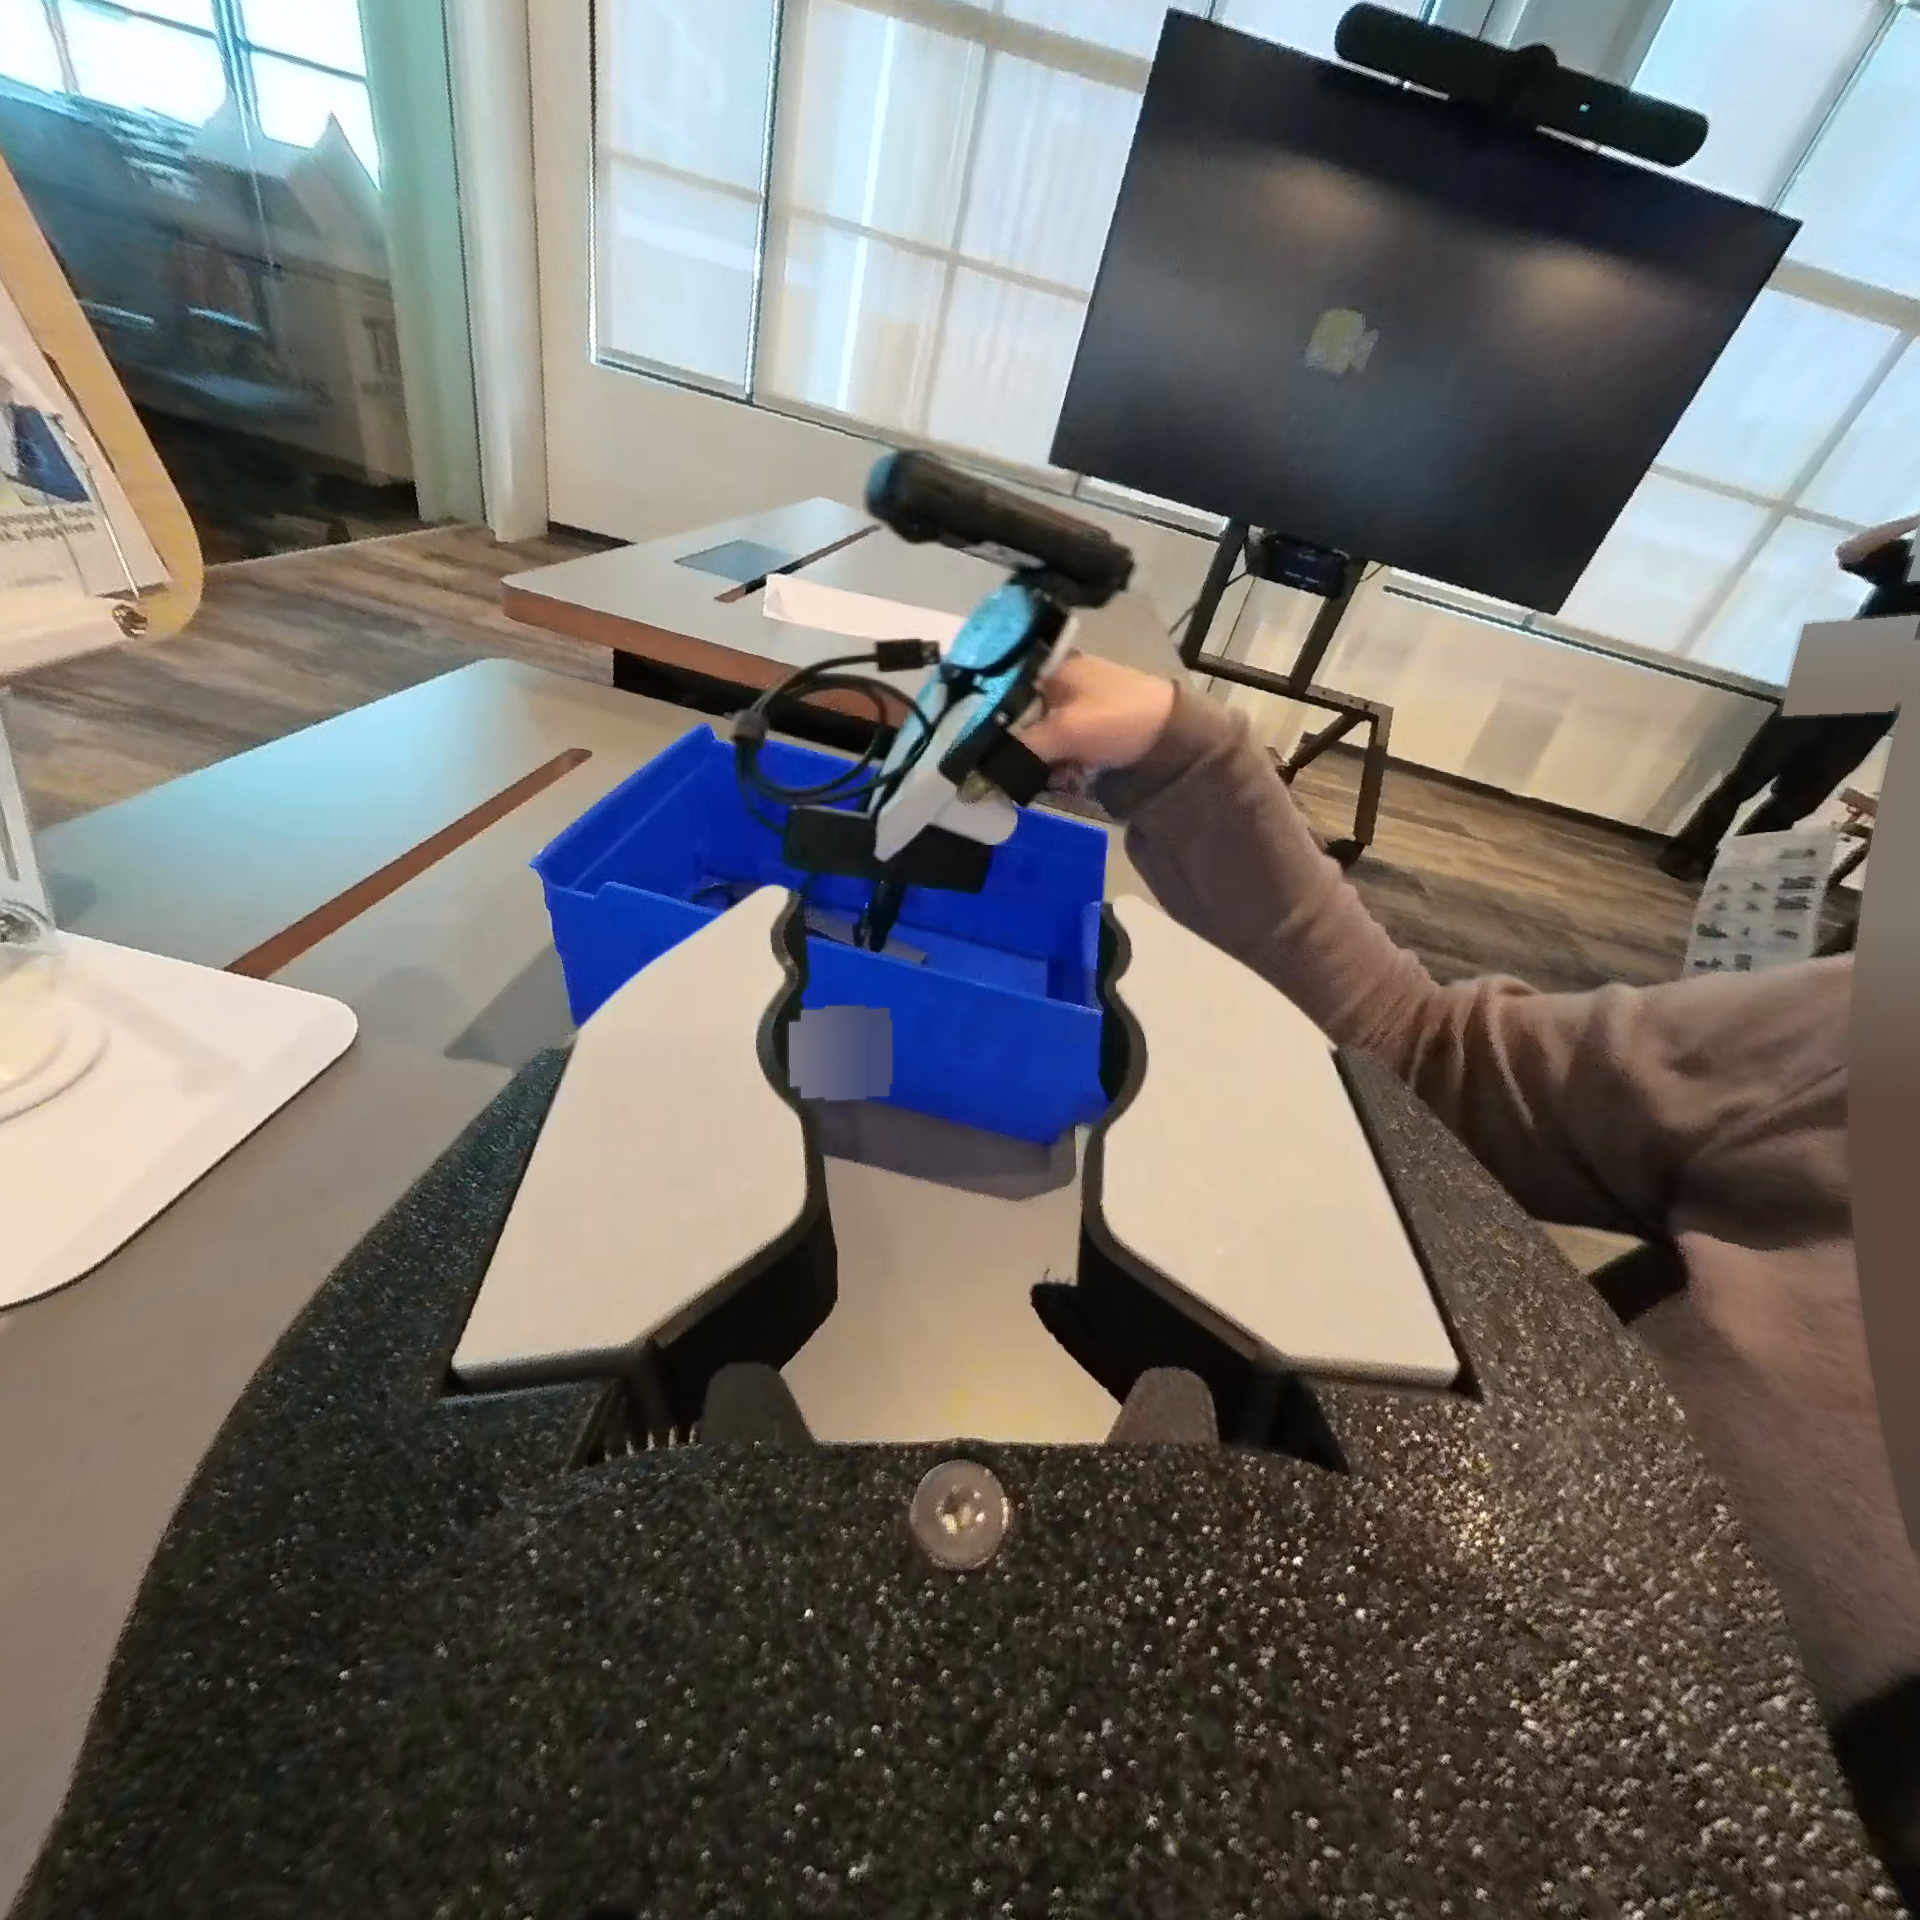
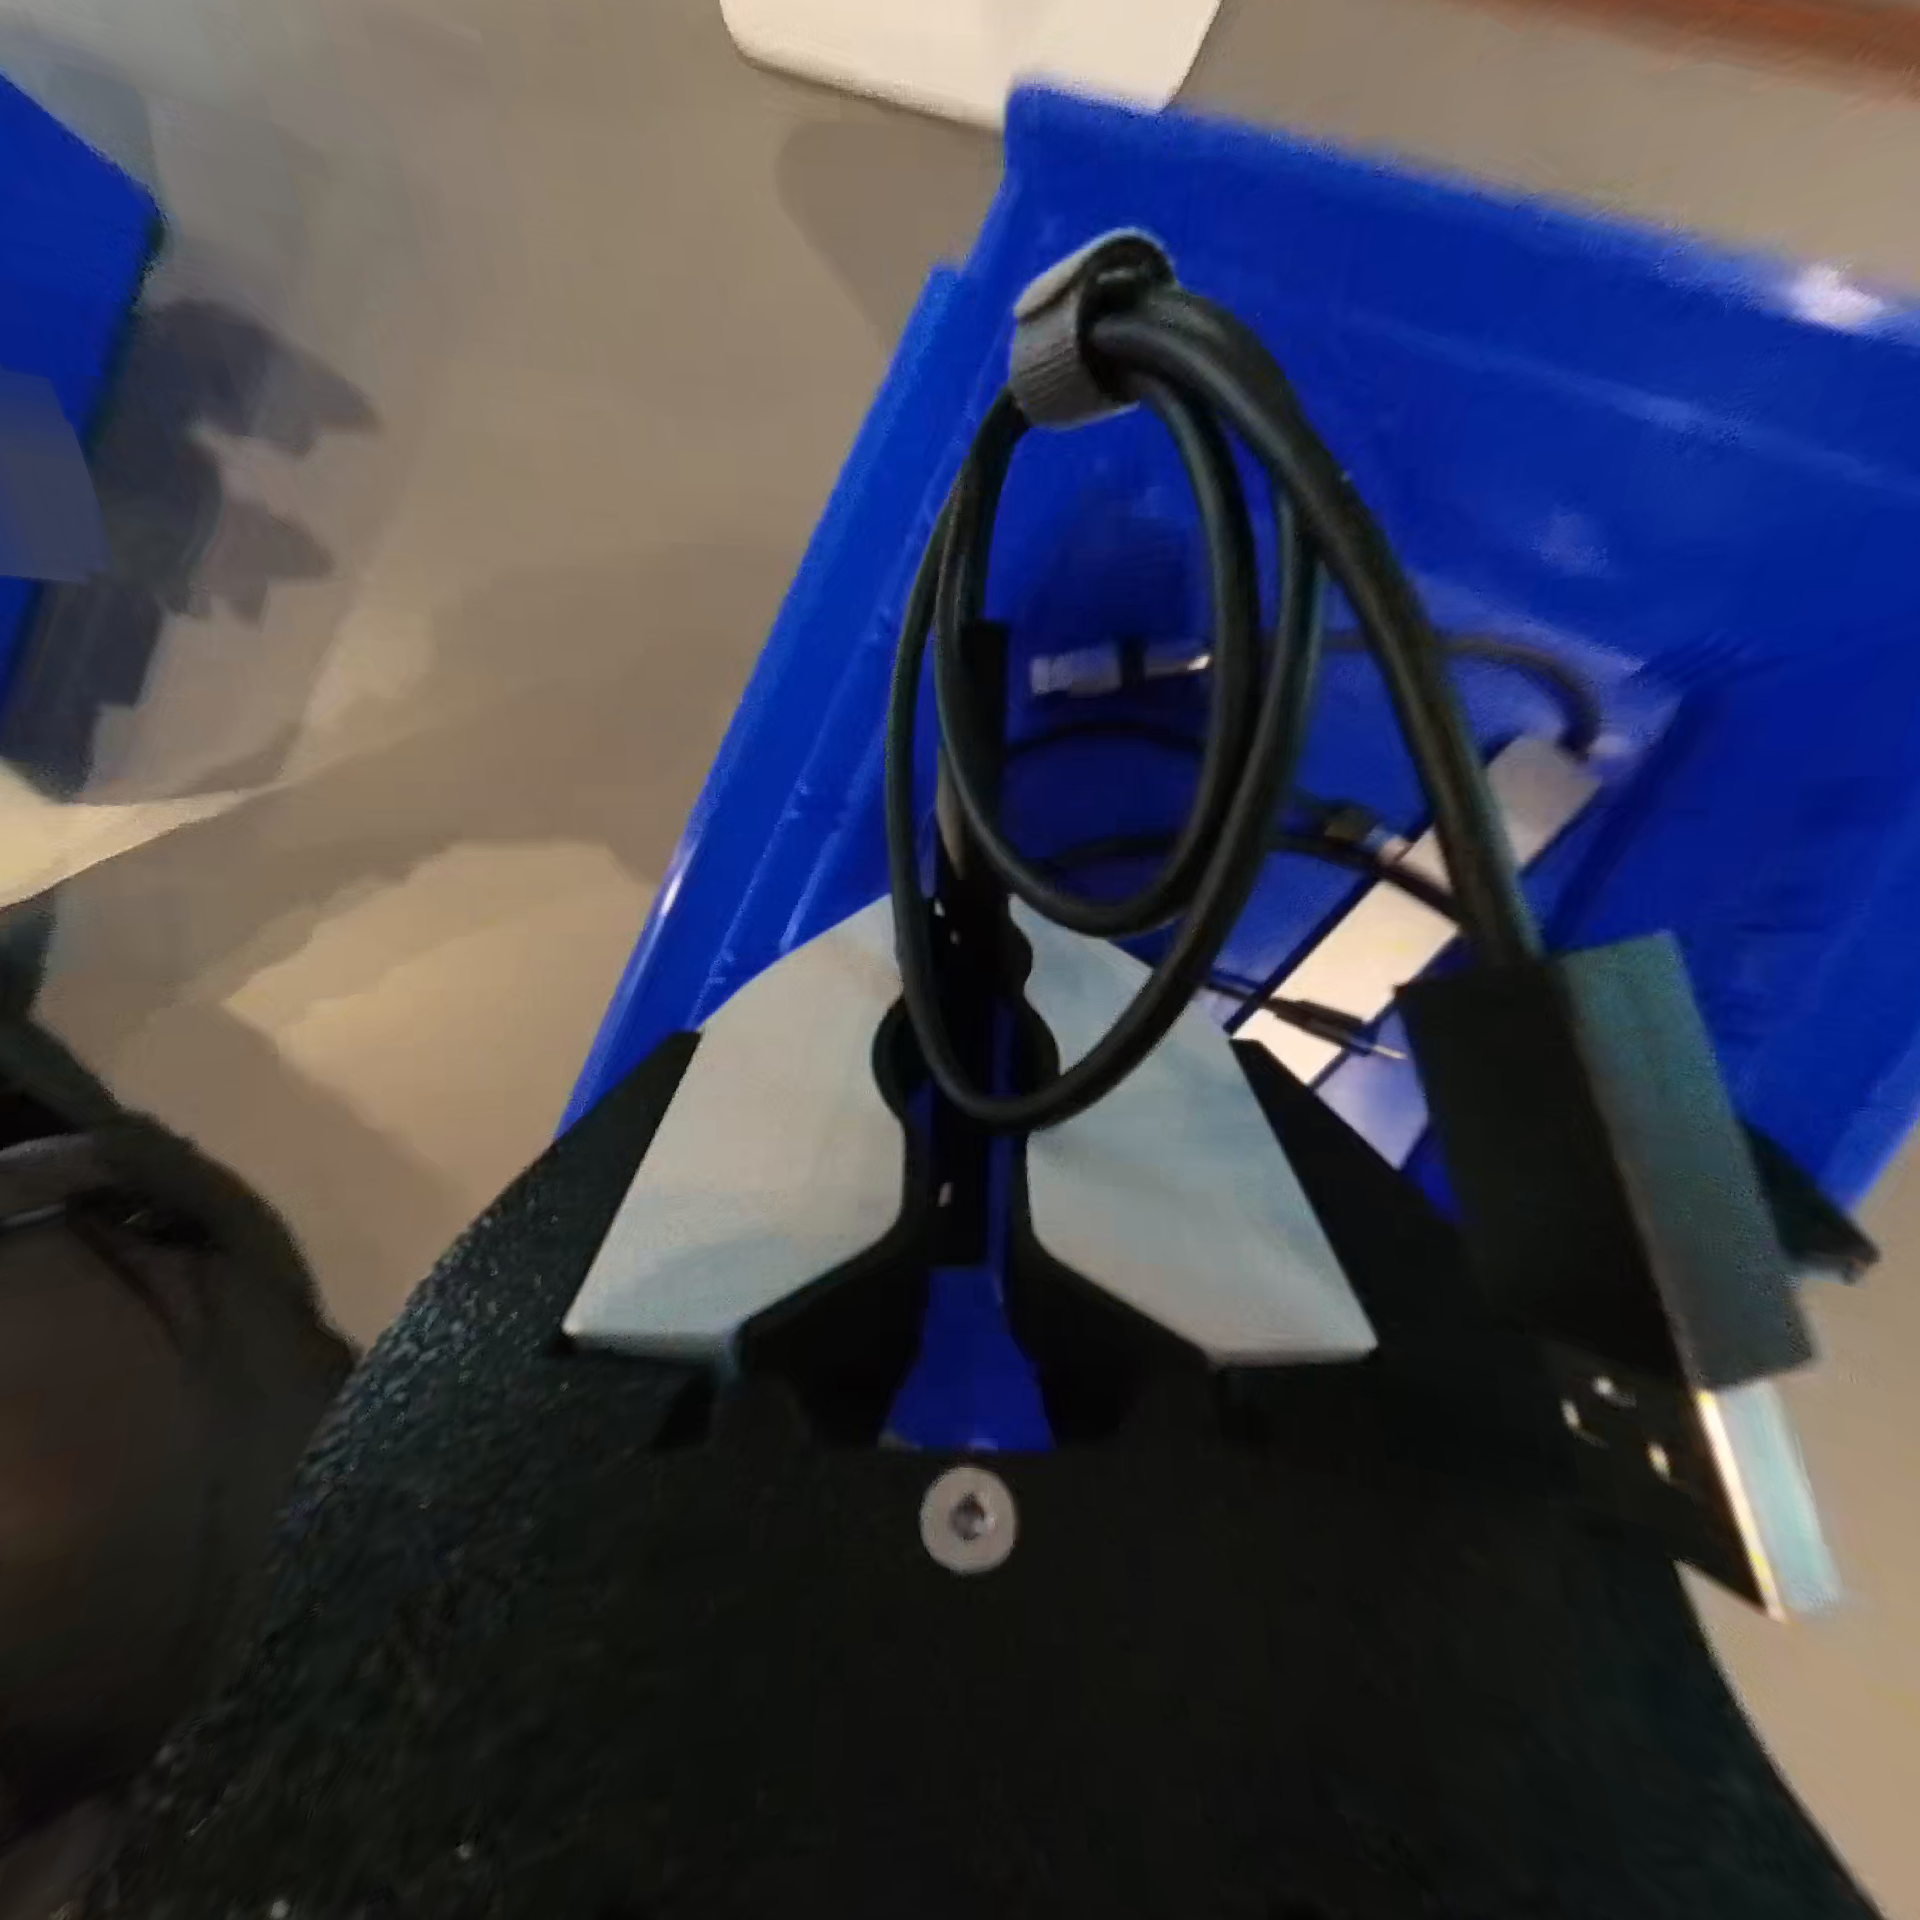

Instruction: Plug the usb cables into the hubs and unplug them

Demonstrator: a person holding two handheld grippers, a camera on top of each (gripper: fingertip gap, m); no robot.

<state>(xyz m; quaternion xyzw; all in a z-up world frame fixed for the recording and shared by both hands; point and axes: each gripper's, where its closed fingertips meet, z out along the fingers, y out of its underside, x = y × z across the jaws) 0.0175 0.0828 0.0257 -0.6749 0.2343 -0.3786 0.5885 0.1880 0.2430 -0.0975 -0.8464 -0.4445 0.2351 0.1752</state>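
My left gripper (image 1: 948,925) is open and empty, low over the grey table, just in front of a blue bin (image 1: 987,1049). My right gripper (image 2: 966,1049) is shut on a coiled black USB cable (image 2: 1049,665), which is tied with a grey strap (image 2: 1070,353), and holds it above the blue bin (image 2: 1455,416). A black plug with a metal end (image 2: 1621,1195) hangs at the right. In the left wrist view the right gripper (image 1: 914,821) is over the bin, with the cable (image 1: 800,717) dangling from it. Silver hubs (image 2: 1361,956) and more cables lie in the bin.
A person's sleeved arm (image 1: 1351,987) reaches in from the right. A white stand base (image 1: 156,1122) sits on the table at the left. A second blue bin (image 2: 52,312) is at the left edge. A dark screen on a wheeled stand (image 1: 1403,312) and another table (image 1: 665,592) are beyond. My hands' fingertips stand some 25 centimeters from each other.
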